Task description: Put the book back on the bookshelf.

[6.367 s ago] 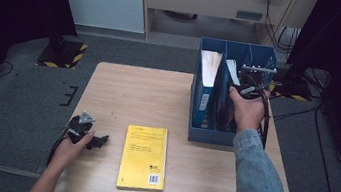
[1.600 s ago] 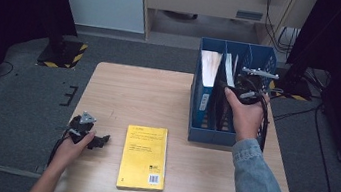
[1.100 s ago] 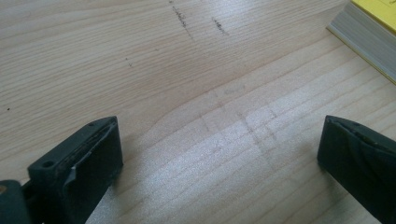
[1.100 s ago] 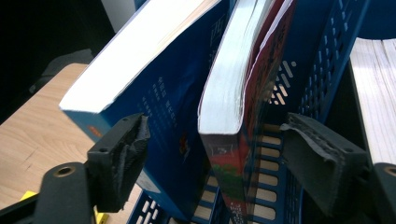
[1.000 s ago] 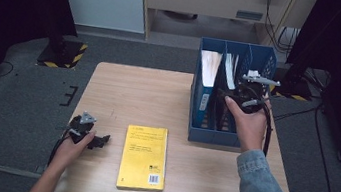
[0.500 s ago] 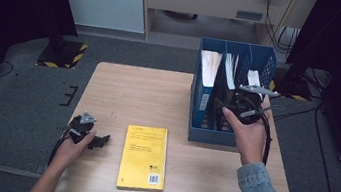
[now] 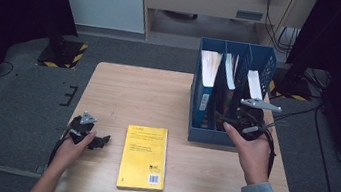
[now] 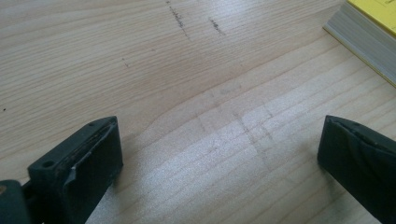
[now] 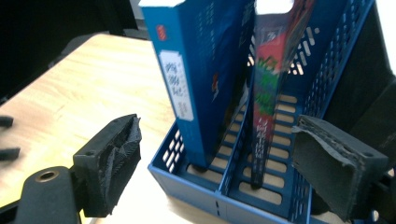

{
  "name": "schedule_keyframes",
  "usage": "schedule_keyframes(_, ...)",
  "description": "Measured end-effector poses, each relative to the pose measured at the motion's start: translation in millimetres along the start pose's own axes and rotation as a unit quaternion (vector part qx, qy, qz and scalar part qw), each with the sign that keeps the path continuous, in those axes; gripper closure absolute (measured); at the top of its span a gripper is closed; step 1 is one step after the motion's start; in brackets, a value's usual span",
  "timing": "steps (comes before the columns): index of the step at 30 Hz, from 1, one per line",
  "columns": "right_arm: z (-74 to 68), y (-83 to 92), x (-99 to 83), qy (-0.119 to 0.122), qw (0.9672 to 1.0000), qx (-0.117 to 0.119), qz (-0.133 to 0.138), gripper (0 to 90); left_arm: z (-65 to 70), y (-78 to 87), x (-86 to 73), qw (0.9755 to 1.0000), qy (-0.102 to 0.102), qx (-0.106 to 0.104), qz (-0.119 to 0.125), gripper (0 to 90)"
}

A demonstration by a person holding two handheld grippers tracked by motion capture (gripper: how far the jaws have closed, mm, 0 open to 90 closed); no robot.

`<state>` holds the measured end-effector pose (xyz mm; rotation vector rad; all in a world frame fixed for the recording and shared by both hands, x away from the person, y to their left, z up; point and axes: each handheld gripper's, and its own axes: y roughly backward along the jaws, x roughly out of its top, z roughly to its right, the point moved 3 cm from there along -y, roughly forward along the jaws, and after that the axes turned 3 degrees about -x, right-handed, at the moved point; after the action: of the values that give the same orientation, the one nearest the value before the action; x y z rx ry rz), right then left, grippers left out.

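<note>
A blue file rack (image 7: 267,64) stands at the table's right side, holding an upright blue book (image 7: 205,83) in its left slot and a red-and-dark book (image 7: 230,76) in the middle slot. My right gripper (image 7: 225,120) hovers at the rack's near end, open and empty; its jaws have just been opening. In the right gripper view its jaws (image 9: 219,172) frame the blue book (image 9: 187,70), the red book (image 9: 268,98) and the rack's front wall (image 9: 196,189). A yellow book (image 7: 144,157) lies flat near the front edge. My left gripper (image 7: 99,140) rests open on the wood left of it.
A white sheet (image 7: 255,83) stands in the rack's right slot. The yellow book's corner (image 8: 369,32) lies just beyond my left gripper (image 8: 219,172). Bare wooden tabletop (image 7: 138,96) spans the back left. Black stands and cables sit on the floor around the table.
My right hand has drawn back from over the rack toward its near end, with nothing in the jaws. The left hand and the yellow book have not moved.
</note>
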<state>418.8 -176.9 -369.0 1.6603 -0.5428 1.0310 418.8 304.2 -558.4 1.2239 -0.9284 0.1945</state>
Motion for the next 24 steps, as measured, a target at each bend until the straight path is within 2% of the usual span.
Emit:
schedule_keyframes(8, -18.5, -2.0, -29.7, 0.021, 0.9997, 0.011, -0.006, 14.6, 0.2, 0.3, -0.2, 1.0, -0.001, 0.0, -0.001, 0.0)
schedule_keyframes(12, -30.1, -4.7, -43.6, 0.025, 0.9988, 0.039, -0.016, 13.4, 0.2, 0.2, -0.1, 1.0, -0.001, -0.001, -0.001, 0.0)
schedule_keyframes(14, -34.4, -7.1, -50.6, 0.032, 0.9983, 0.045, -0.021, 12.6, 0.2, 0.3, 0.1, 1.0, -0.001, -0.001, -0.002, 0.0)
schedule_keyframes(16, -38.8, -10.3, -57.4, 0.029, 0.9981, 0.048, -0.026, 12.6, -0.1, 0.2, 0.5, 1.0, -0.002, 0.0, -0.003, 0.0)
schedule_keyframes(20, -49.8, -16.6, -69.3, 0.055, 0.9967, 0.045, -0.037, 11.4, 0.4, 0.1, 0.2, 1.0, -0.001, 0.001, -0.001, 0.0)
schedule_keyframes(24, -64.3, -19.5, -76.3, 0.074, 0.9944, 0.058, -0.047, 11.4, 1.2, 0.2, -0.1, 1.0, 0.001, 0.004, 0.0, 0.0)
